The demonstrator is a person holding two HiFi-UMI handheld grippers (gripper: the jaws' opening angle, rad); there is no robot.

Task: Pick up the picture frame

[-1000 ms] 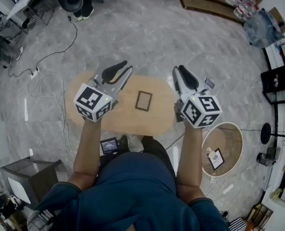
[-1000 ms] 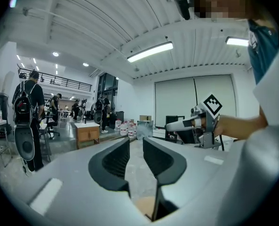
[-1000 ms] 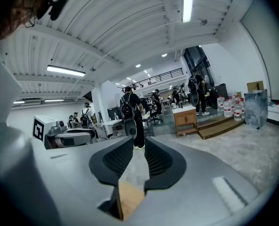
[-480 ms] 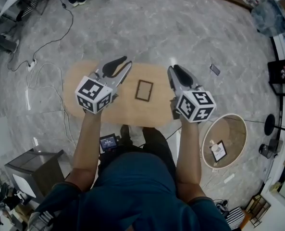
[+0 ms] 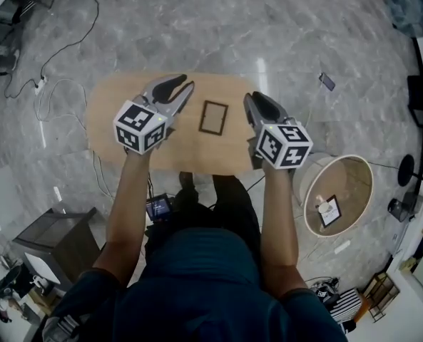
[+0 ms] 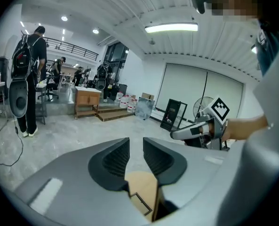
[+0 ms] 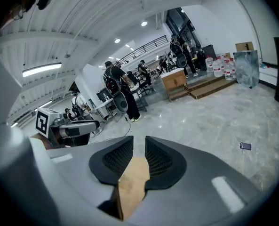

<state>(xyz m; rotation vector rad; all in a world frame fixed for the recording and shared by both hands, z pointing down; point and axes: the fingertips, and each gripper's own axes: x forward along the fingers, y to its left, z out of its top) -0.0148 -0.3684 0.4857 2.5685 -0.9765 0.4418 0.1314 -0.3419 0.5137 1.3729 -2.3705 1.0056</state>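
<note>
A grey marble floor (image 5: pixel 282 34) spread around a low oval wooden table (image 5: pixel 111 120). A person held two grippers above the table. The left gripper (image 5: pixel 178 85) hung over its left part and the right gripper (image 5: pixel 252 100) over its right. Each had its jaws a narrow gap apart with nothing between them. The small dark picture frame (image 5: pixel 213 117) lay flat on the table between the two, untouched. The step in hand seemed to be the approach. Next, one gripper would likely need to drop to an edge of the frame and close on it.
</note>
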